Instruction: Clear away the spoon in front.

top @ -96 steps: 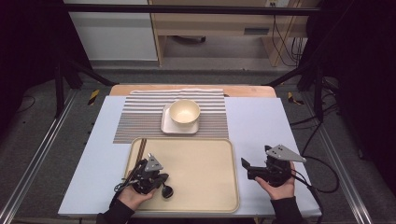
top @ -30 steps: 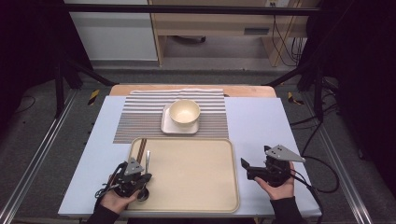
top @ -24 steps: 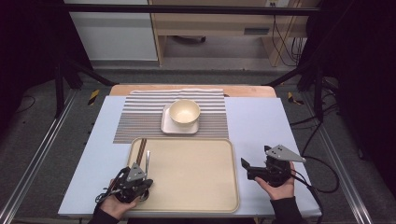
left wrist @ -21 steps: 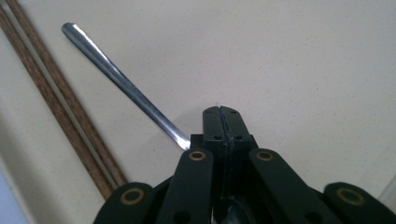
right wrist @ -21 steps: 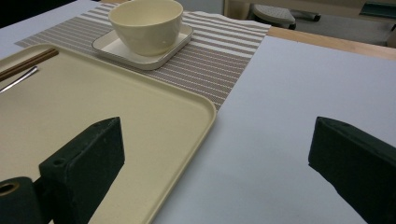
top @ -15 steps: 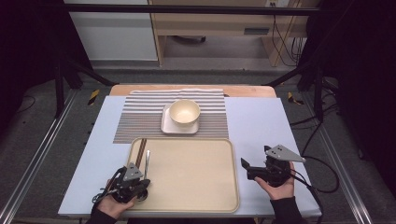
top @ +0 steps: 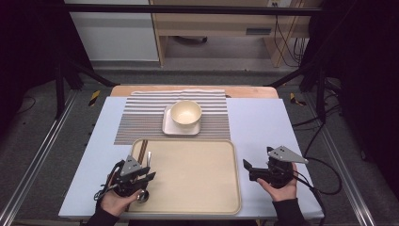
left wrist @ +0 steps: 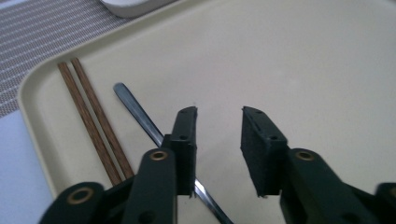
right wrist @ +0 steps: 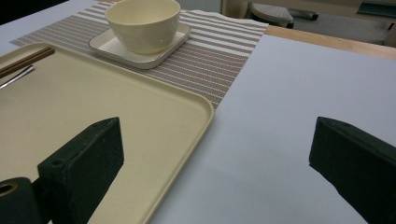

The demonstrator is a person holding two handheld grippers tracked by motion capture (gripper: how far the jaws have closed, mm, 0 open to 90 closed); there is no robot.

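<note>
The left gripper [left wrist: 218, 116] stood low over the near left corner of the tray [top: 207, 197], its jaws parted by a moderate gap and holding nothing. A metal spoon [left wrist: 140, 114] lay flat on the tray floor, its handle running diagonally under the left jaw; its bowl end showed in the high view beside the person's left hand [top: 117, 200]. Two wooden chopsticks [left wrist: 93, 119] lay side by side just beyond the spoon, close along the tray's left rim.

The spoon appeared light, rigid and smooth. Judged from its thin, flat handle, it would likely slide on the tray and slip between the pads. The handle's middle offered the best hold, with the jaws closing across its width.

The right gripper [top: 263, 172] rested on the pale blue surface [top: 263, 122] right of the tray, jaws wide apart and empty. A cream bowl [top: 186, 113] sat on a square plate [top: 171, 128] on the striped mat [top: 141, 117] beyond the tray.
</note>
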